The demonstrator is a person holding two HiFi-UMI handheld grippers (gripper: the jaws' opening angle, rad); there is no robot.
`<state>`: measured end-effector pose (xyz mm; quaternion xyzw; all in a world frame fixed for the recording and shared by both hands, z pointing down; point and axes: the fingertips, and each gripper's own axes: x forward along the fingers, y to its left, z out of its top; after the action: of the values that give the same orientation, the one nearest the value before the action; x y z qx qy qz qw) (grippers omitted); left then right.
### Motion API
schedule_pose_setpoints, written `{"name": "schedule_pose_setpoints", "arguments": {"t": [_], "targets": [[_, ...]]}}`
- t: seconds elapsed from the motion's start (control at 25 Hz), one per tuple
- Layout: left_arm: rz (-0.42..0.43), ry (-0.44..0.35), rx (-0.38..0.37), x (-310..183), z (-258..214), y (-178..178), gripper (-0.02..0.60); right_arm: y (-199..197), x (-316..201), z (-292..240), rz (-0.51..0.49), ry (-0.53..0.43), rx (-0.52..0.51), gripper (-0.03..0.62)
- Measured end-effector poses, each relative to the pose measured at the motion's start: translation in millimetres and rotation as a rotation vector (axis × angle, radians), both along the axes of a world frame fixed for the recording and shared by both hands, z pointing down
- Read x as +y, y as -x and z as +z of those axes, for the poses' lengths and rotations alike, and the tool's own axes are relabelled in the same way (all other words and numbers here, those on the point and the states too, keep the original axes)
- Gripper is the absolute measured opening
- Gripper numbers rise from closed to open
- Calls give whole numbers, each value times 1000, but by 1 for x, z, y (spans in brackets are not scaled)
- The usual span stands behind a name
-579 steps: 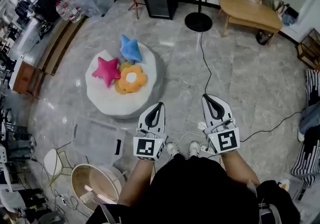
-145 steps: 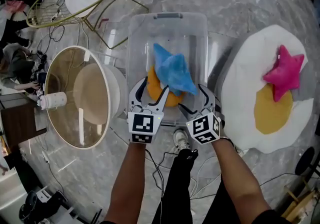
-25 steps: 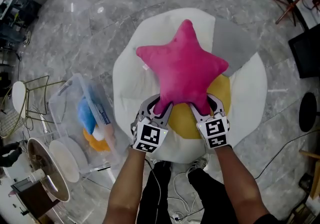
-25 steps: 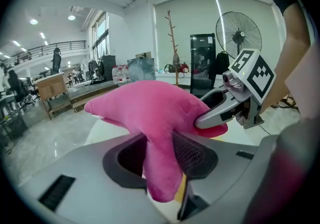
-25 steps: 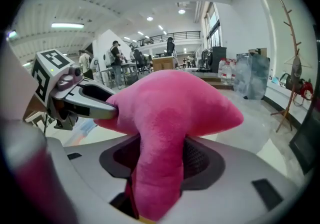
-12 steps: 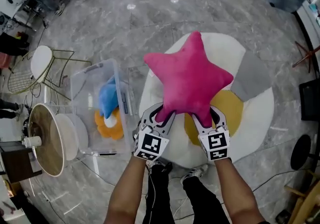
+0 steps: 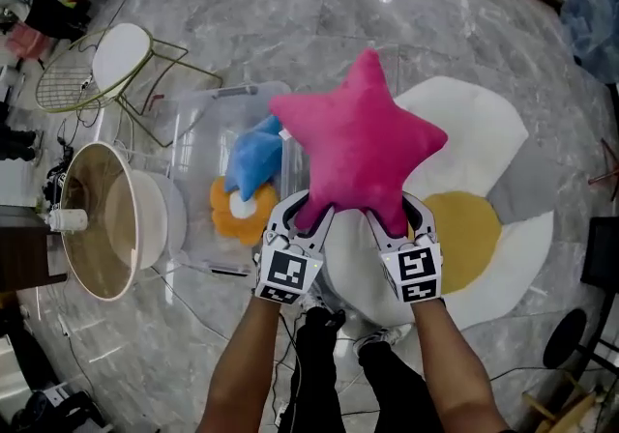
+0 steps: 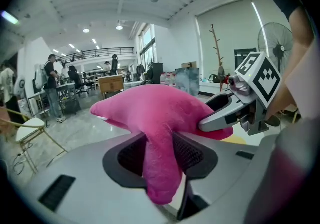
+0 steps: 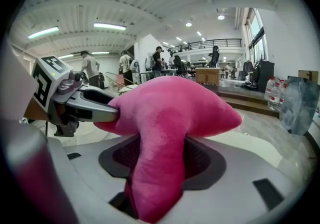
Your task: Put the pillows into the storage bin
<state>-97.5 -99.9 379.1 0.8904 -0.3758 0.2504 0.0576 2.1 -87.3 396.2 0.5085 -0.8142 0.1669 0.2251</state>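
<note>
I am looking down at the clear storage bin point(image 7: 198, 131), which is standing just left of the left gripper's point(image 7: 302, 216) fingers. Inside it the blue star pillow point(image 7: 253, 158) is lying partly on top of the orange flower pillow point(image 7: 235, 216). Further left of those fingers a round tub point(image 7: 97, 218) is sitting, with a white chair point(image 7: 121, 49) on a gold wire frame beyond it. Everything is resting on a grey marble floor point(image 7: 319, 15). Under the right gripper's point(image 7: 395, 216) fingers and out to their right, a white egg-shaped cushion point(image 7: 484, 127) with a yellow yolk patch point(image 7: 469, 238) is spreading out. The gripper views are showing a big open hall with strip lights point(image 9: 107, 26) on the ceiling and people point(image 9: 90, 75) standing far off. I am holding the pink star pillow point(image 7: 358, 146) in both grippers. Each pair of jaws is standing part-way open and pressing on one of the star's two lower points, with the plush bulging between the pads. The rest of the star is fanning out beyond the fingertips, and from above its left point is reaching across the bin's right side.
</note>
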Motion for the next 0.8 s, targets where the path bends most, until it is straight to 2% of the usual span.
{"name": "schedule_pose_setpoints", "arguments": {"t": [0.12, 0.36, 0.56, 0.8], "targets": [[-58, 11, -13, -16, -5, 54, 170, 52, -20, 0, -61, 7, 3, 264], [-176, 54, 13, -27, -1, 158, 170, 156, -45, 1, -169, 22, -14, 265], [-243, 94, 16, -34, 9, 230, 170, 229, -60, 10, -256, 50, -7, 268], [-363, 141, 30, -35, 32, 309, 172, 309, -73, 30, -358, 75, 1, 270]]}}
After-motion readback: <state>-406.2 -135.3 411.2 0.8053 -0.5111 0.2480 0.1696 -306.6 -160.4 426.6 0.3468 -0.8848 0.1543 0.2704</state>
